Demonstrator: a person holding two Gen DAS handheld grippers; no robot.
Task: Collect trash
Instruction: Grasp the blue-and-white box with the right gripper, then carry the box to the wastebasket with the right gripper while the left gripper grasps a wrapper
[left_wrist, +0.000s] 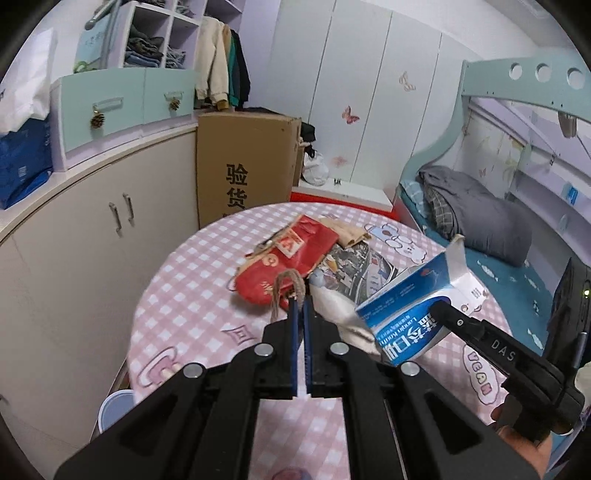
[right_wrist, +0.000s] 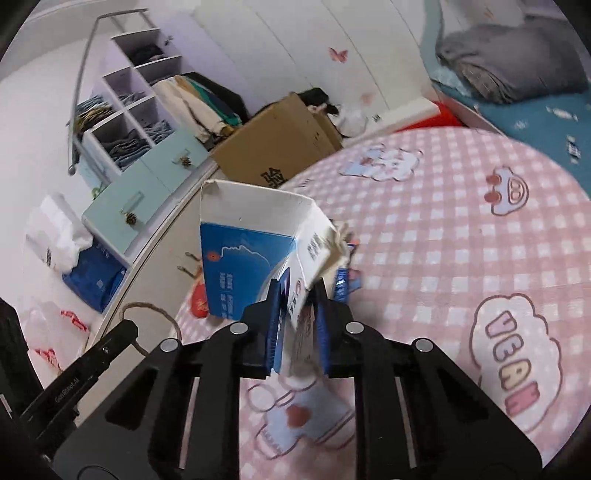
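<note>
A red paper bag (left_wrist: 288, 258) lies on the round table (left_wrist: 192, 280) with its twine handle (left_wrist: 286, 286) toward me. My left gripper (left_wrist: 301, 304) is shut on that twine handle. My right gripper (right_wrist: 299, 295) is shut on an open blue and white carton (right_wrist: 251, 254) and holds it above the table. The carton (left_wrist: 410, 306) and the right gripper's finger (left_wrist: 480, 332) show at the right of the left wrist view. The left gripper's finger (right_wrist: 92, 354) and the twine loop (right_wrist: 147, 310) show at the lower left of the right wrist view.
Crumpled white paper (left_wrist: 343, 310), a printed magazine sheet (left_wrist: 354, 266) and beige scraps (left_wrist: 343, 229) lie by the bag. A cardboard box (left_wrist: 243, 162) and cabinets (left_wrist: 92, 236) stand to the left. A bunk bed (left_wrist: 480, 221) is on the right.
</note>
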